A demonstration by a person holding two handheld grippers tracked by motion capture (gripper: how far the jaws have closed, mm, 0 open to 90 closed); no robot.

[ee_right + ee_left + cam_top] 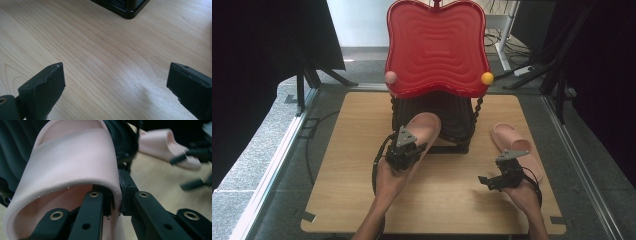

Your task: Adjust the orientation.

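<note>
A pink slipper (428,126) is held up off the table, its toe pointing at the black lower shelf (454,122) of a small rack. My left gripper (408,150) is shut on it. In the left gripper view one jaw is inside the strap and the other outside, so my left gripper (114,199) pinches the strap edge of the slipper (70,162). The matching second slipper (511,140) (162,143) lies flat at the table's right. My right gripper (487,181) (115,82) hovers just in front of it, open, with bare wood between its jaws.
The rack's red wavy tray (437,47) stands at the back middle of the wooden table (357,185), with a pink ball (390,77) and a yellow ball (487,78) at its corners. A black corner of the rack base (127,10) lies ahead of the right gripper.
</note>
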